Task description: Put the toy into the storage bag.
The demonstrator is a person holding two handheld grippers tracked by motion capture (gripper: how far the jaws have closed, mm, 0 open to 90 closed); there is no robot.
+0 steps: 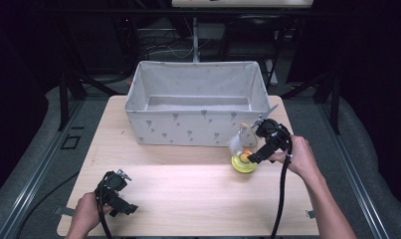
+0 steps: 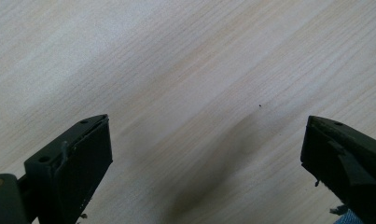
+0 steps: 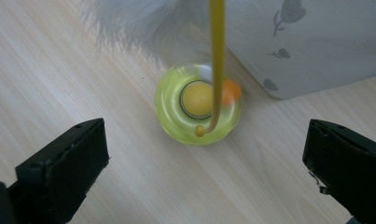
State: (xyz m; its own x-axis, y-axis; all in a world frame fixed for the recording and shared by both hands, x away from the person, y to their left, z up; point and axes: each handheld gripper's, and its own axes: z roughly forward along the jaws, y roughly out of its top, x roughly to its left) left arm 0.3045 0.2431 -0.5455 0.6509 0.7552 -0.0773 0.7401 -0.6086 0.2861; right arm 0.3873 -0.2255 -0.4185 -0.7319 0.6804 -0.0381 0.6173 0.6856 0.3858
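Nearest the person, at about seven o'clock on the wooden surface, the left gripper is held low with its jaws spread wide over bare wood, nothing between them. Farther out at about three o'clock, the right gripper hangs with its jaws wide apart over a yellow-green ring toy with a yellow ball at its centre, a thin yellow wand and white feathers. Just beyond, the toy lies beside the grey fabric bin at twelve o'clock.
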